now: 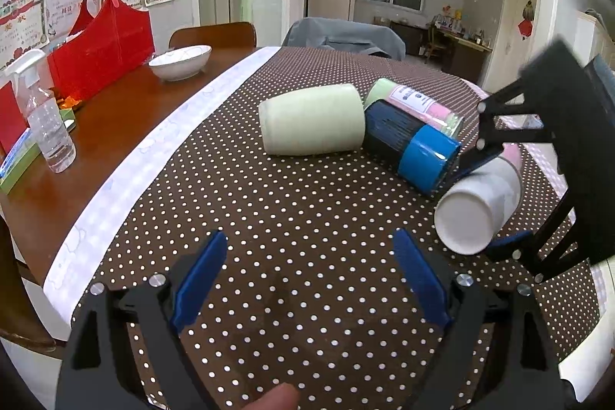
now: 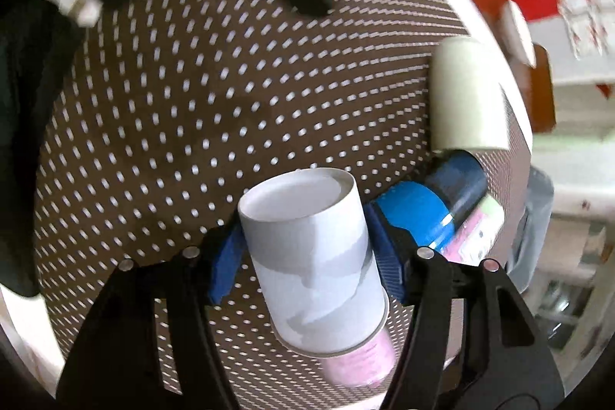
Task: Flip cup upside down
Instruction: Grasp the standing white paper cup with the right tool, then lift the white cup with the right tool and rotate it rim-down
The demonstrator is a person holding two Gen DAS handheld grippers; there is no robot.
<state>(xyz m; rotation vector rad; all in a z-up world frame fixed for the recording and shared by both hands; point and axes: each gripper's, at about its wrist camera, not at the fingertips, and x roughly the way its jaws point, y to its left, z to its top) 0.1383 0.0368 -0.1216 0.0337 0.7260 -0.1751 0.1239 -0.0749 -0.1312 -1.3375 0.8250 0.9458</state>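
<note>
My right gripper point(image 2: 303, 264) is shut on a white and grey cup point(image 2: 311, 256) and holds it above the dotted tablecloth point(image 2: 173, 102), with the cup's flat base pointing away from the camera. In the left wrist view the same cup point(image 1: 478, 204) hangs tilted at the right, base toward me, in the right gripper point(image 1: 486, 202). My left gripper point(image 1: 307, 275) is open and empty, low over the cloth in front of the other cups.
A pale green cup point(image 1: 313, 120), a black and blue cup point(image 1: 411, 146) and a green and pink cup point(image 1: 419, 104) lie on their sides together. A white bowl point(image 1: 180, 61), red bag point(image 1: 103, 41) and spray bottle point(image 1: 44, 114) stand on the wooden table at left.
</note>
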